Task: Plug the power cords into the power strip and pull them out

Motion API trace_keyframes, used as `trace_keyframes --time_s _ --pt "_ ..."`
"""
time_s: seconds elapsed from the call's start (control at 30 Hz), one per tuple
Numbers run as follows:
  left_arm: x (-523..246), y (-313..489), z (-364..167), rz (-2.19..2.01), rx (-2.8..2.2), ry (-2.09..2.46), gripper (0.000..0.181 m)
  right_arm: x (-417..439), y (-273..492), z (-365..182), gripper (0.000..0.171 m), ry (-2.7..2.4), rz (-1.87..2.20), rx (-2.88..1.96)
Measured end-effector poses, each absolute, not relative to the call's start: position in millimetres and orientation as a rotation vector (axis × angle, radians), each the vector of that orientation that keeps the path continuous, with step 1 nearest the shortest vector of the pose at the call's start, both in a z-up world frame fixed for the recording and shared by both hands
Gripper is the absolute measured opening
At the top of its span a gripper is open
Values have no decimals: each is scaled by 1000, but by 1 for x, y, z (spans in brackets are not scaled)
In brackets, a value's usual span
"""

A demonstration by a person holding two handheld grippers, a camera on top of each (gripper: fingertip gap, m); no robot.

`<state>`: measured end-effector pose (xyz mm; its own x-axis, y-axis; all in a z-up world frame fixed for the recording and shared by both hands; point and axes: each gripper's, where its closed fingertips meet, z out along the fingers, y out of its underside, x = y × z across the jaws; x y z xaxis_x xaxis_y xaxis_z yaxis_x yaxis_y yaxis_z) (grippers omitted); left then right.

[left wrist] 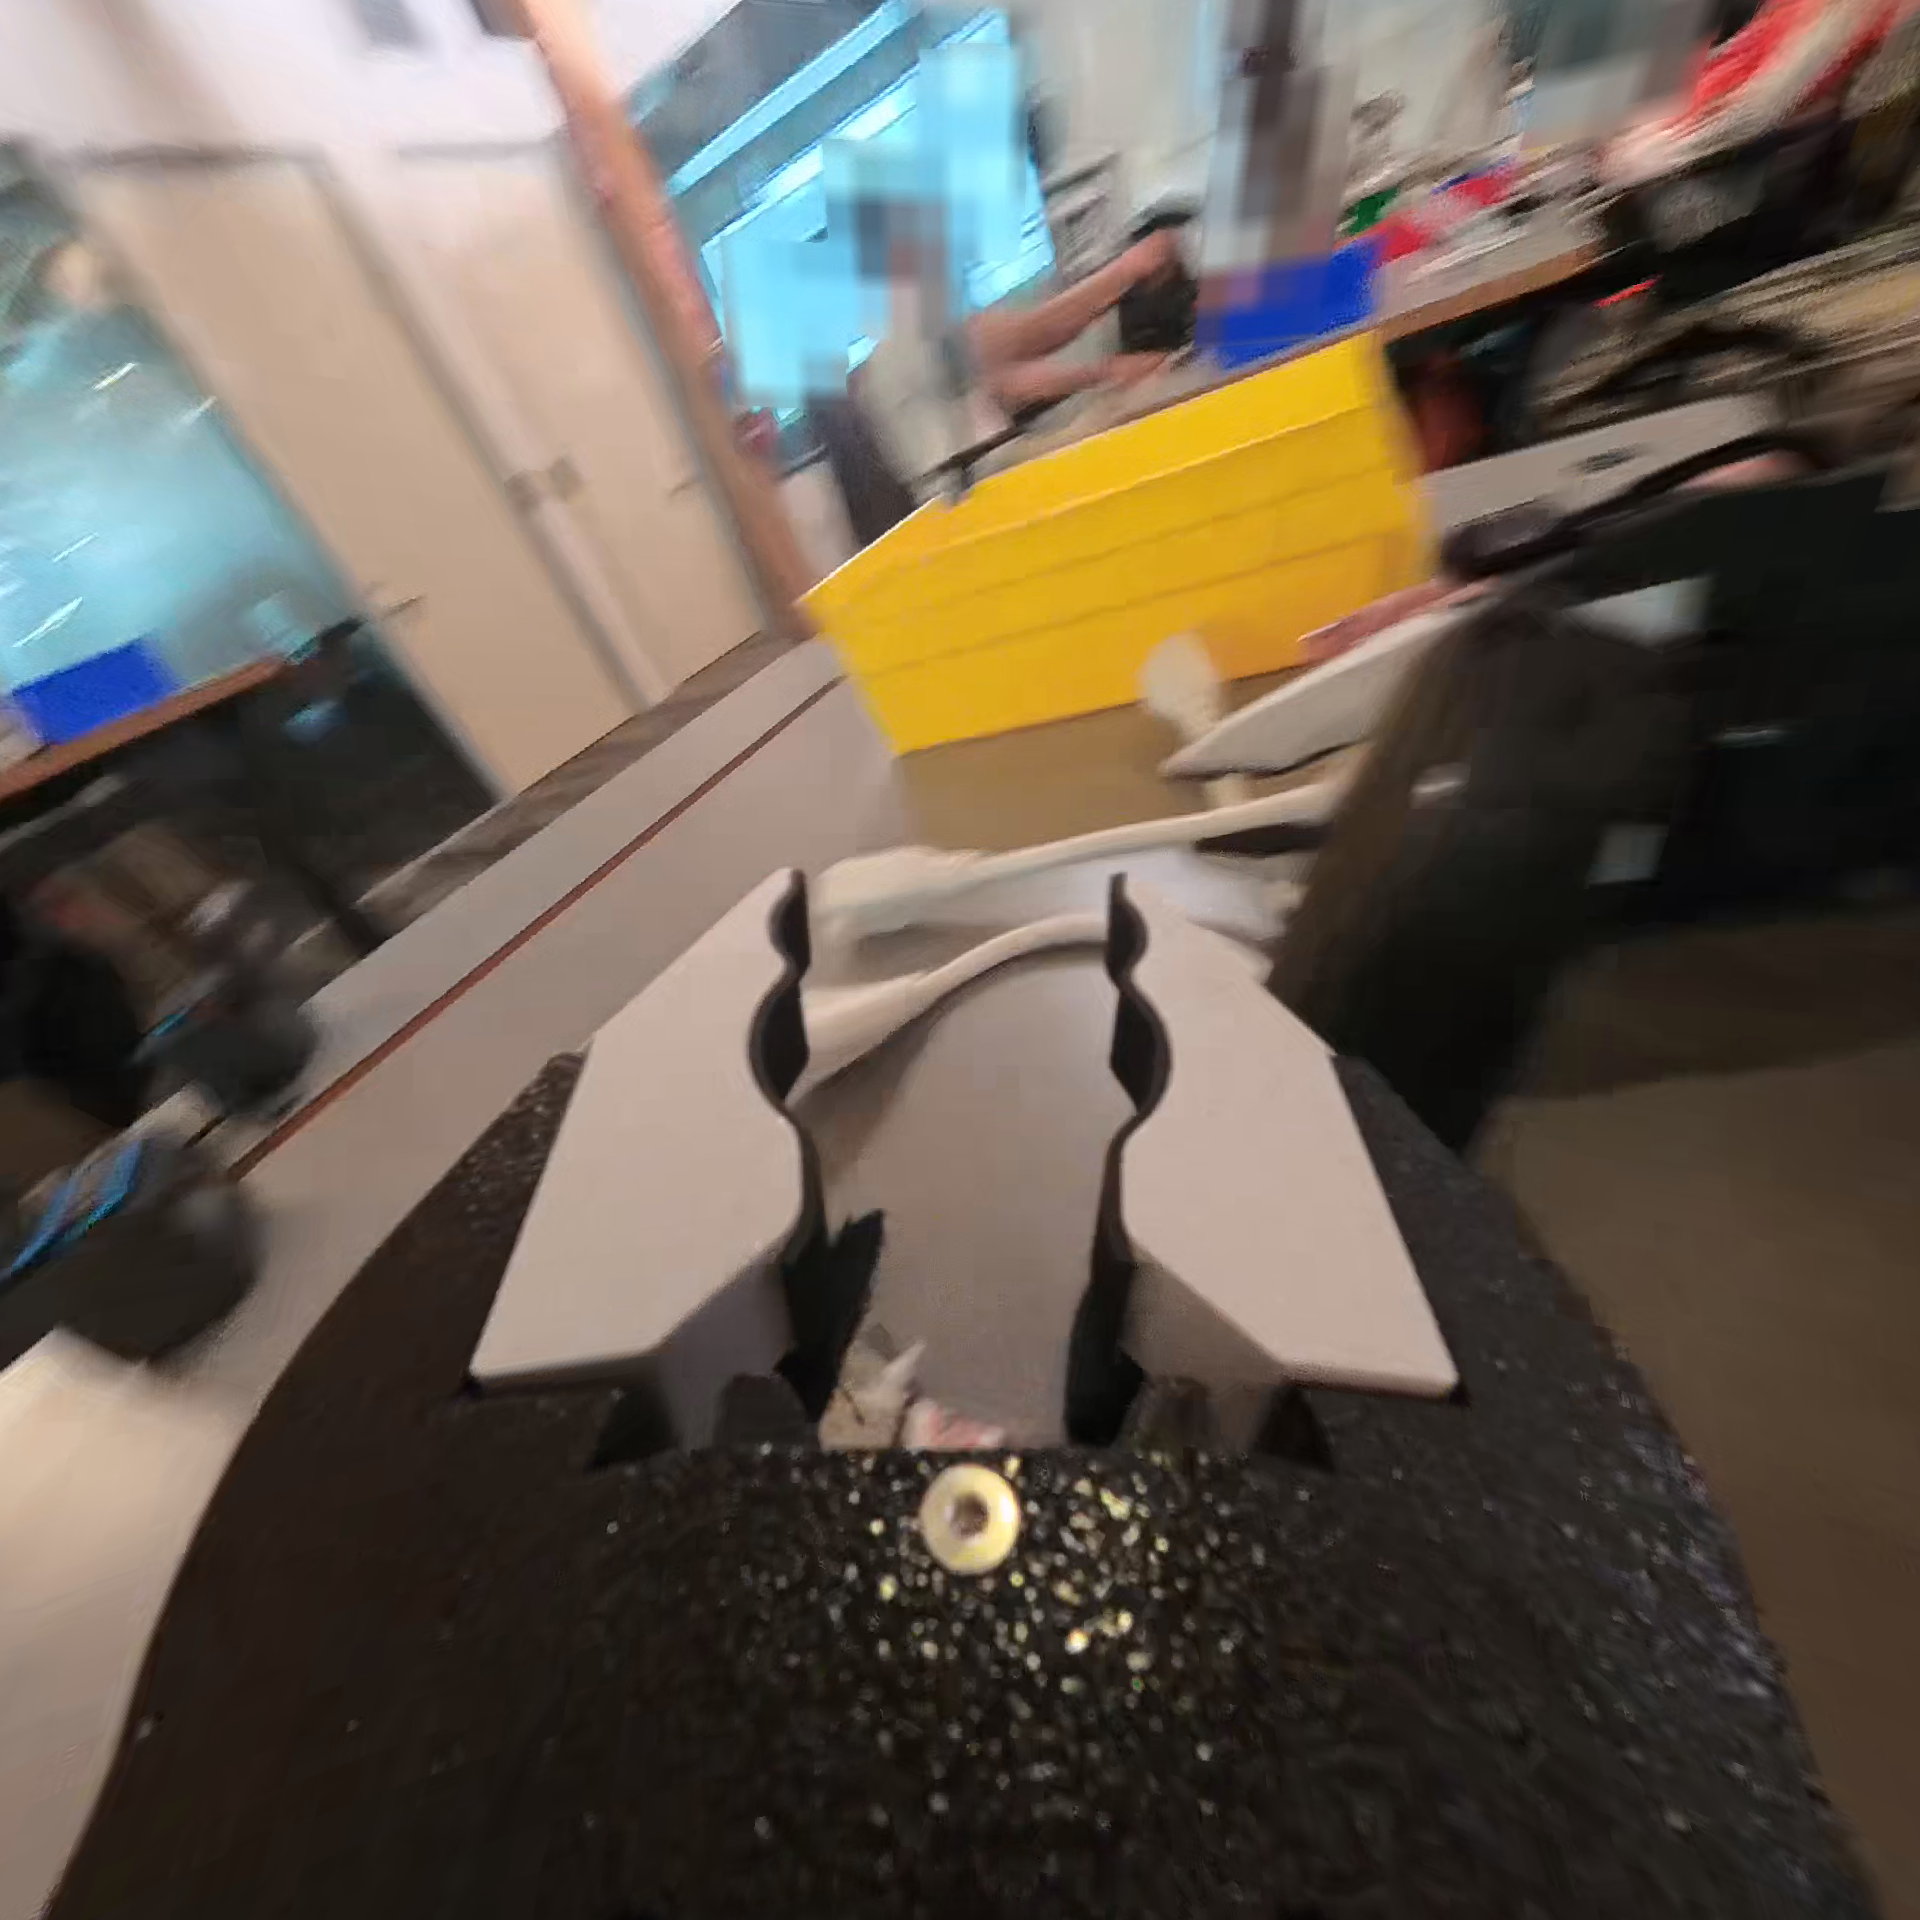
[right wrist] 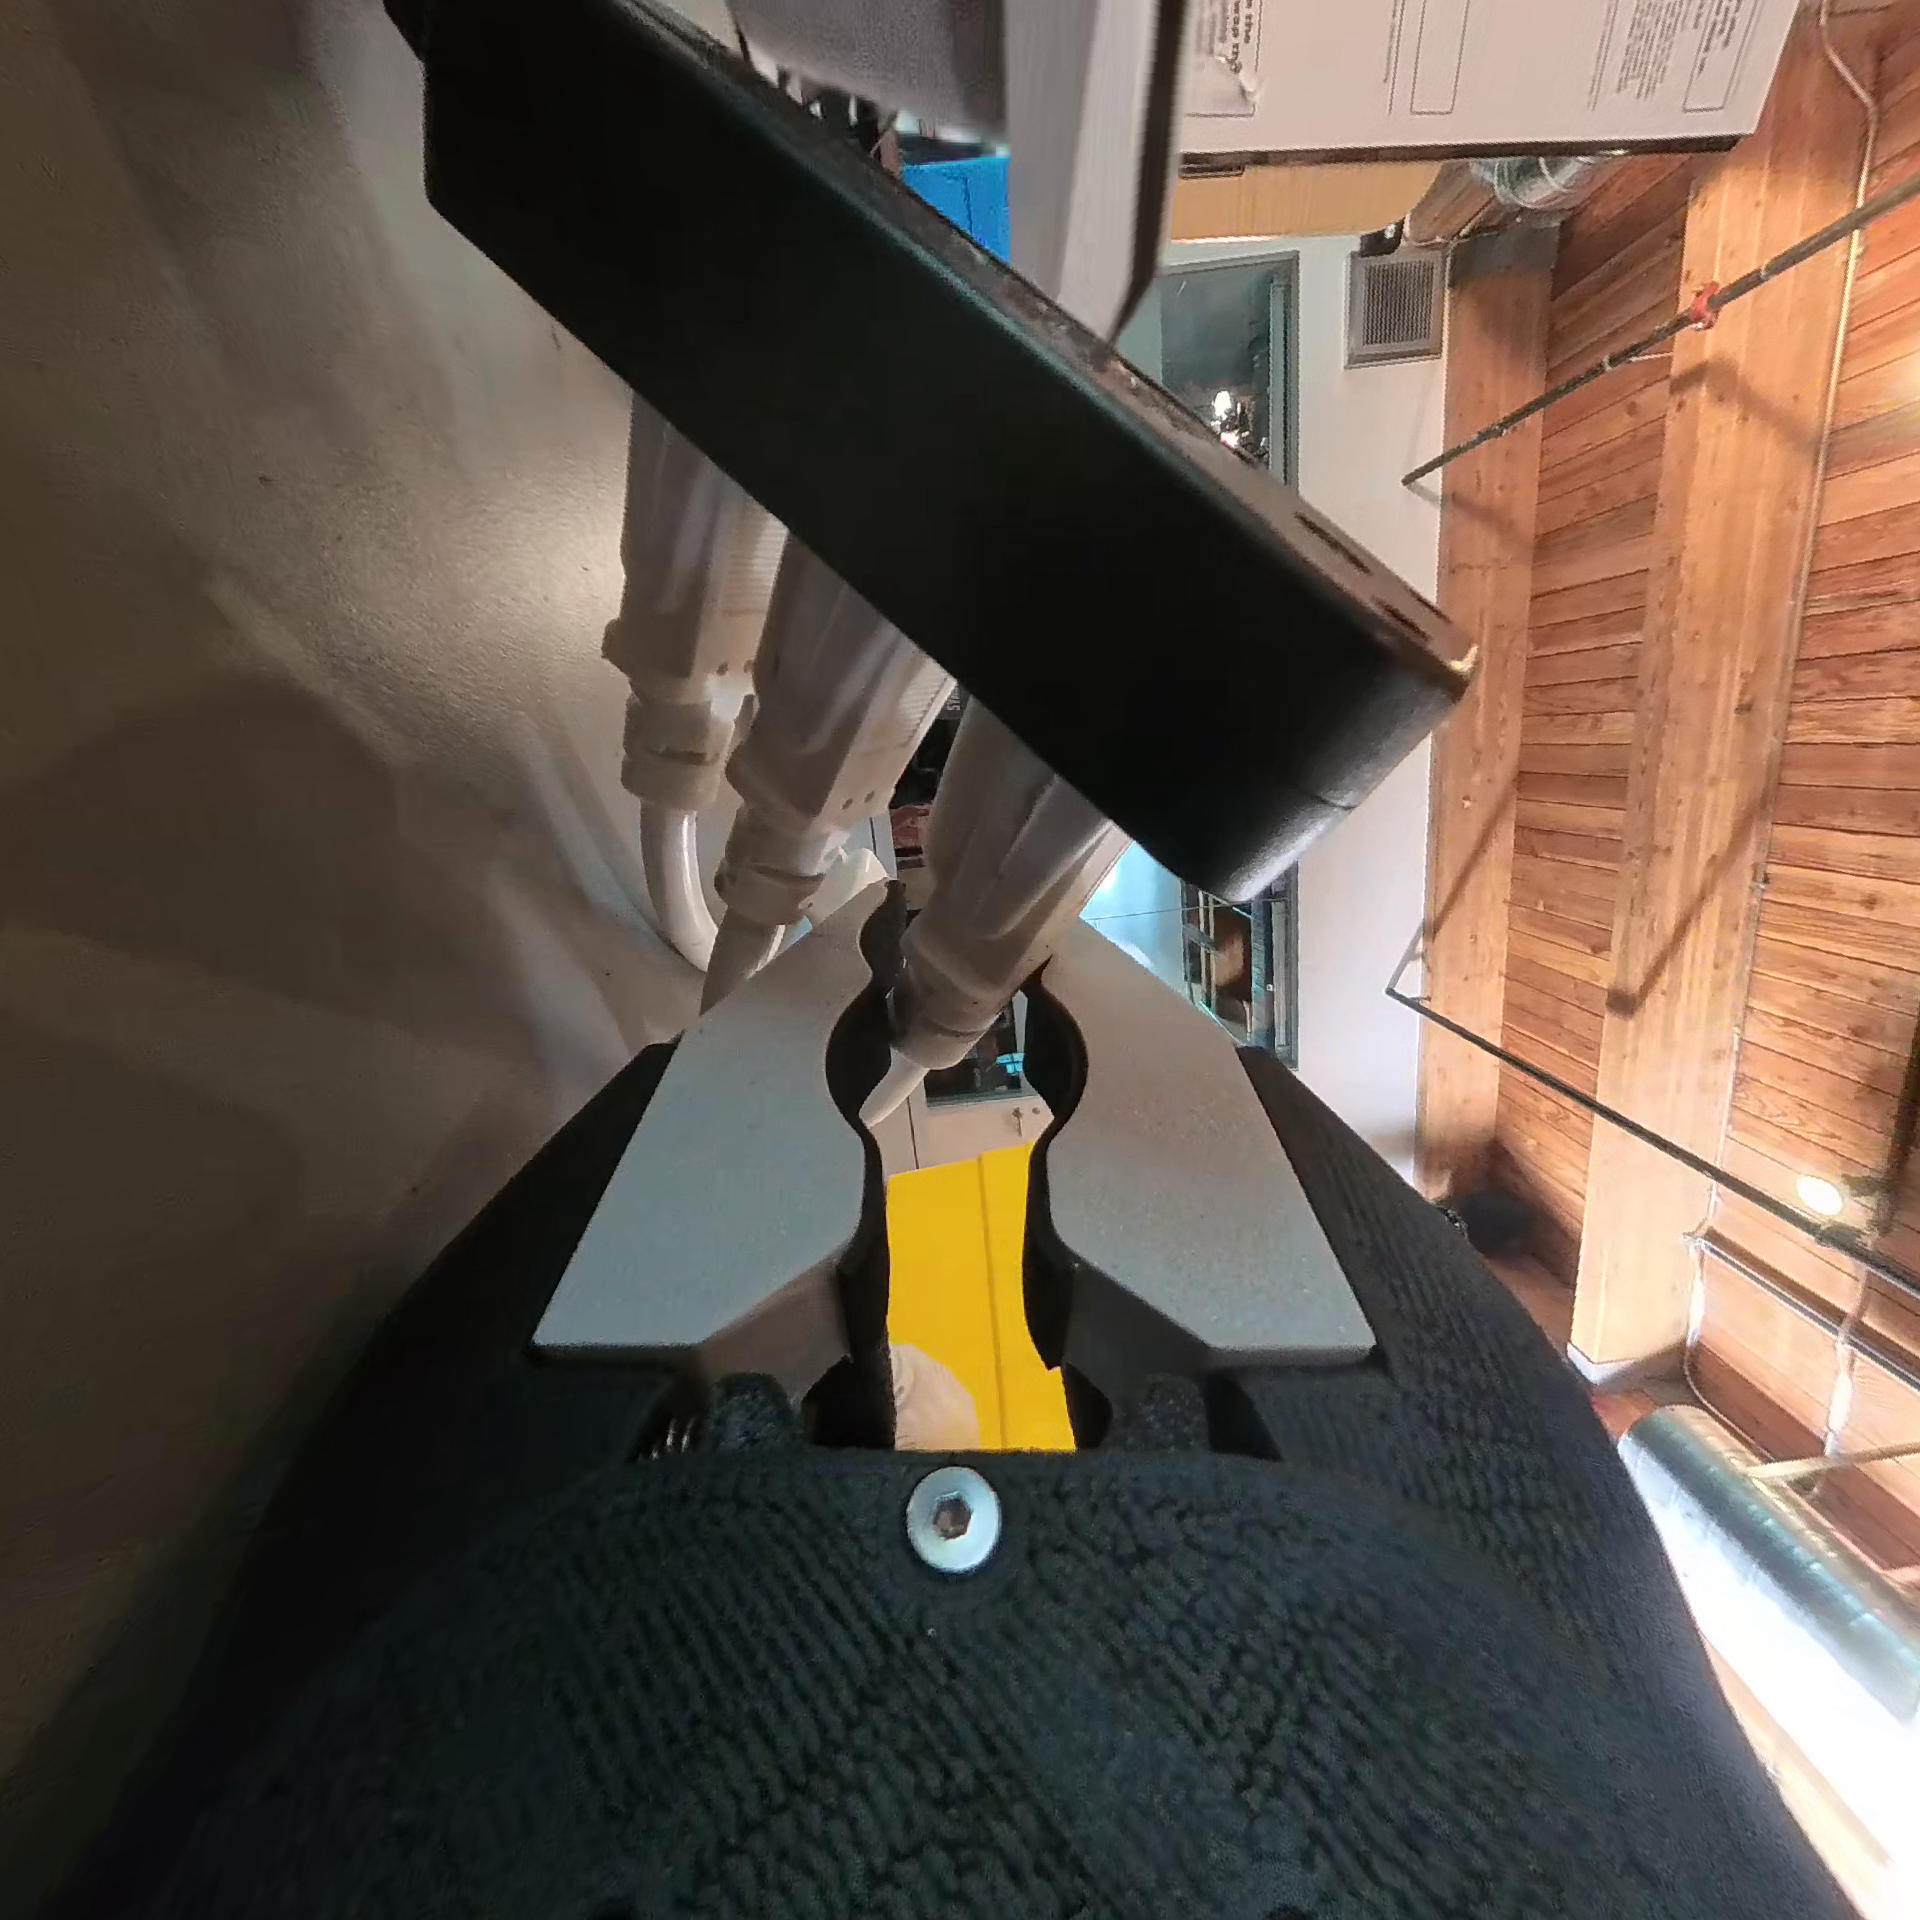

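Your left gripper [left wrist: 958, 935] is sitting with its jaws spread wide and nothing between them, just grey tabletop [left wrist: 582, 935] showing through the gap, and that whole view is pretty smeared with blur. Right past its fingertips a white cord [left wrist: 935, 987] curves across the table, and a bit further on there's what looks like a white plug [left wrist: 1184, 675], too blurry to say more. Behind that sits a yellow bin [left wrist: 1122, 582], and a dark shape fills the right edge that I can't make out. On the other side the view is rolled sideways, and your right gripper [right wrist: 961, 971] has its jaws partly closed around the strain-relief end of the nearest white plug [right wrist: 997, 883], with the fingertips right at it; looks like contact, but I can't tell if it's actually clamped tight. That plug goes into the black power strip [right wrist: 935, 436], which is tilted across the frame, and two more white plugs [right wrist: 810, 717] are seated in it just beside the first. A grey fingered piece [right wrist: 1081, 135] presses on the strip's far side. Wooden wall [right wrist: 1714, 727] way back.
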<state>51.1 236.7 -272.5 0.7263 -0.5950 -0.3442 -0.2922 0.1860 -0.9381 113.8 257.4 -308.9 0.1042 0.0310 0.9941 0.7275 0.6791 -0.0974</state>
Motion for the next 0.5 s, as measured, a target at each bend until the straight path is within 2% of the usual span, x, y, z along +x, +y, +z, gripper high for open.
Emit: trace_keyframes --time_s 0.1,0.17,0.23,0.43,0.5 --pt "87 204 -258 -423 -1269 926 68 114 257 -310 19 -1394 -570 -693" --pt "103 192 -260 -501 -1273 990 85 113 257 -310 19 -1397 -567 -696" --pt "114 189 -267 -498 -1297 1042 91 113 258 -311 19 -1397 -563 -699" --pt "130 199 -297 -211 -1370 1175 83 113 258 -311 19 -1395 -562 -700" --pt "131 204 -303 -122 -1381 1181 71 113 258 -311 19 -1395 -563 -700"
